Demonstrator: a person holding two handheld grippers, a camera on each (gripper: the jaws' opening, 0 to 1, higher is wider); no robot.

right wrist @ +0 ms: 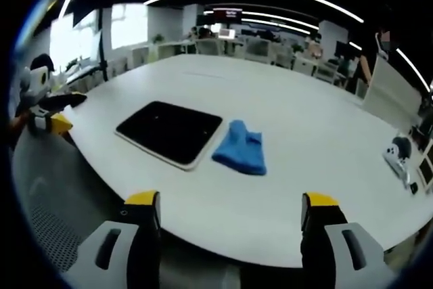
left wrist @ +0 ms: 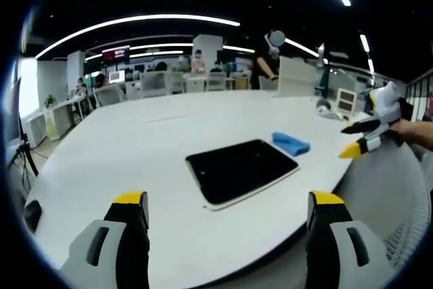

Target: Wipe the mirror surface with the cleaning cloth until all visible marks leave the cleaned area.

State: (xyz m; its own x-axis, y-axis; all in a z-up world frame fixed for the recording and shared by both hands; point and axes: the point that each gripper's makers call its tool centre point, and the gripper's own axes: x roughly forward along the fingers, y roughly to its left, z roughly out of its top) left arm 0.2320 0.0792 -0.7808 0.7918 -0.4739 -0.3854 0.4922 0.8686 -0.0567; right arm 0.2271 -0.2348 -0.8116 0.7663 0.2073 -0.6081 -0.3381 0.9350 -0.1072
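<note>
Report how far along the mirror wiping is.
Nothing looks done yet. The blue cloth lies folded on the white table beside the mirror, untouched. The left gripper and right gripper are both open and empty. Left: pick up the cloth and wipe the mirror.

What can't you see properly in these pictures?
- Marks on the mirror: in both views its face looks plain dark, so smudges are too faint to tell.
- Underside of the blue cloth: hidden by its own folds.
- Small things at the table edge, right gripper view: too small and blurred to name.
</note>
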